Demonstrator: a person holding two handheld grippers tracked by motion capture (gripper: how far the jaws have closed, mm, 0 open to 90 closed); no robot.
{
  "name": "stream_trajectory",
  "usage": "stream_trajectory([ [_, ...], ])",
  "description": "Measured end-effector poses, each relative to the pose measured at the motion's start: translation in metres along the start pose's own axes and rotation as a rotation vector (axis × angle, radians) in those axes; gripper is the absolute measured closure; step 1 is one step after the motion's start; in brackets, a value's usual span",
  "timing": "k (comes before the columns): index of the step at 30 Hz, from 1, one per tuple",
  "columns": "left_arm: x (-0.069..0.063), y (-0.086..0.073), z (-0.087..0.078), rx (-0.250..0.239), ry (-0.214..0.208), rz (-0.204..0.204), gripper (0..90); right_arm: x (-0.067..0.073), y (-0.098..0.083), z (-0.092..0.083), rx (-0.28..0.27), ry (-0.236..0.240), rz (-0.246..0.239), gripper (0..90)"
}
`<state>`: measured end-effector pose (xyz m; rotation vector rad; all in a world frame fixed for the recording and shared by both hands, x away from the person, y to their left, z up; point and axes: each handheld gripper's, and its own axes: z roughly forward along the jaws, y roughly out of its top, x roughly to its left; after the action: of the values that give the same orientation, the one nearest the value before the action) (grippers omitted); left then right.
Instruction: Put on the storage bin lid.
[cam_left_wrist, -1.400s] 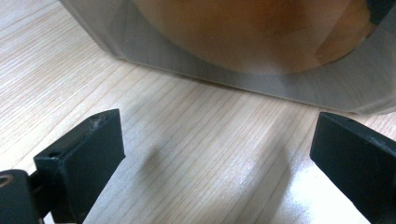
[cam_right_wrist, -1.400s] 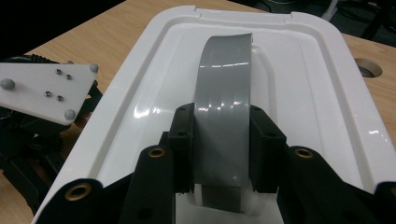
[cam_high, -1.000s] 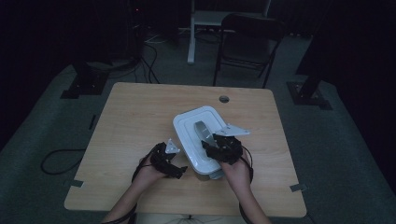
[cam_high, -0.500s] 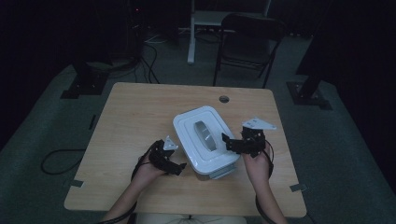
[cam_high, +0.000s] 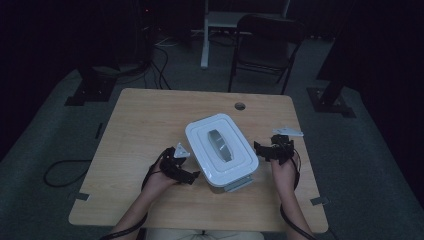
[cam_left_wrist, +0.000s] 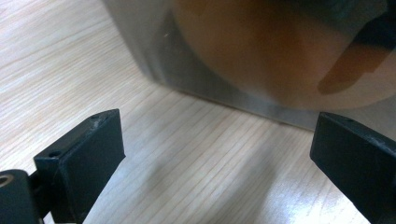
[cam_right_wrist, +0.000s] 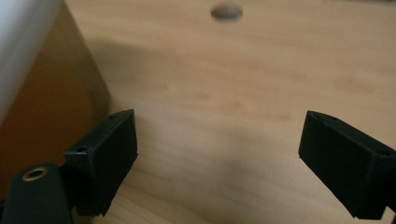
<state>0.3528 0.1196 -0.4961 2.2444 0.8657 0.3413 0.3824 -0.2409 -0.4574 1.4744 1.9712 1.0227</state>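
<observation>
Both tongs wide open, holding nothing: left gripper (cam_high: 194, 176) & right gripper (cam_high: 259, 149) either side of box (cam_high: 221, 151). Next, prob. squeeze box to lift.

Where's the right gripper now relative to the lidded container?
In the high view the right gripper sits just off the right side of the white lidded container, low over the wooden table, jaws open with nothing between them.

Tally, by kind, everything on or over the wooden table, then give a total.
Lidded white containers: 1
Hand-held grippers: 2, left gripper and right gripper, both with jaws apart
Total: 3, all at the table
</observation>
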Motion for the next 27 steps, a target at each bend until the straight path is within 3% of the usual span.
stream_trajectory([
  [4,0.000,0.003,0.002,0.006,0.006,0.006,3.5,-0.003,-0.016,0.016,0.039,0.025,0.030,11.3],
  [14,0.004,0.005,0.003,0.021,0.010,0.005,3.6,0.013,-0.034,0.032,0.061,0.098,-0.004,14.7],
  [20,0.008,0.004,0.003,0.029,0.011,-0.005,3.5,0.013,-0.040,0.031,0.052,0.113,0.021,15.3],
  [27,0.014,0.002,-0.003,0.036,0.031,-0.011,3.5,0.023,-0.047,0.027,0.065,0.160,0.000,15.3],
])
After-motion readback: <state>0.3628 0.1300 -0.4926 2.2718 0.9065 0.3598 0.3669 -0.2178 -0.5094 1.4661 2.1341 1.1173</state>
